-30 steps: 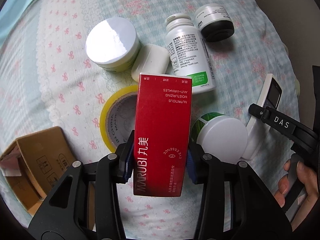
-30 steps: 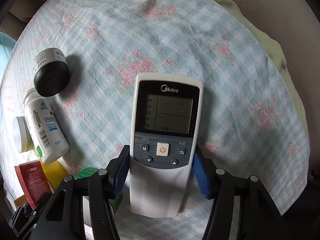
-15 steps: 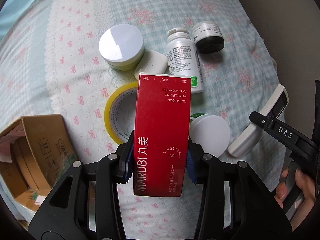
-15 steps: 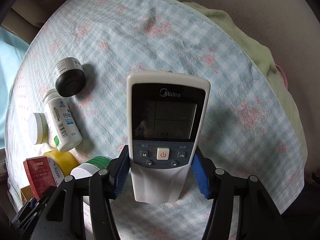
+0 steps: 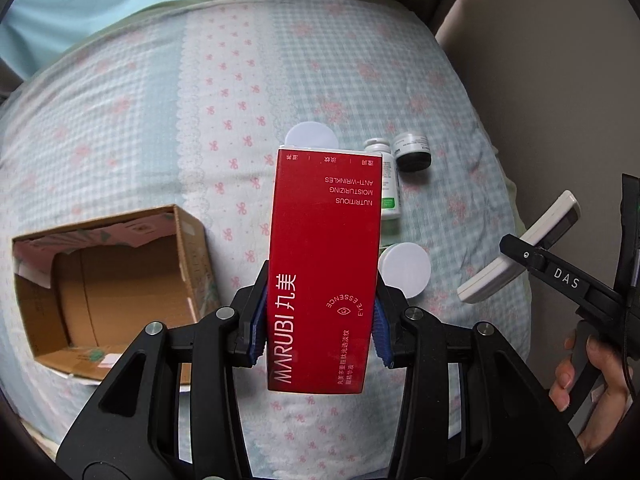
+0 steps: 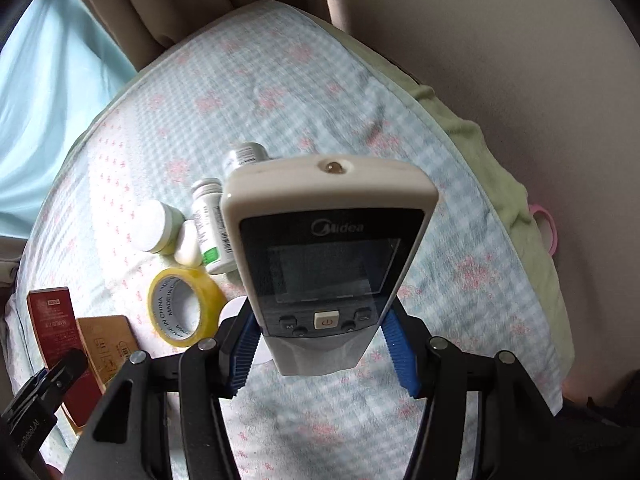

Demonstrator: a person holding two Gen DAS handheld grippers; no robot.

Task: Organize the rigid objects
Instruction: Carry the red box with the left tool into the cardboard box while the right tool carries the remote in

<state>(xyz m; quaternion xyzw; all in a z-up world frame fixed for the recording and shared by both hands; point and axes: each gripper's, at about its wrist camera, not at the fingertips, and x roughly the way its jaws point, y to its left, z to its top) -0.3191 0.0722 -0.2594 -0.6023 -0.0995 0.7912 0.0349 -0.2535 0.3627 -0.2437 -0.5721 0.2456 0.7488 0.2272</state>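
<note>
Checked floral bedspread [image 5: 160,120], beige curtain [image 6: 192,12]

A bed [image 5: 160,120] covered by a pale blue checked sheet with pink flowers is shown. On it are seen an open cardboard box [image 5: 108,288], a yellow tape roll [image 6: 182,306], a white pill bottle [image 6: 210,228], a black-capped jar [image 5: 412,152] and two white-lidded jars [image 6: 154,226].

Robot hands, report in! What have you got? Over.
Left gripper shut on red box. Right gripper shut on remote. Both lifted. Cardboard box open, unobstructed.
</note>
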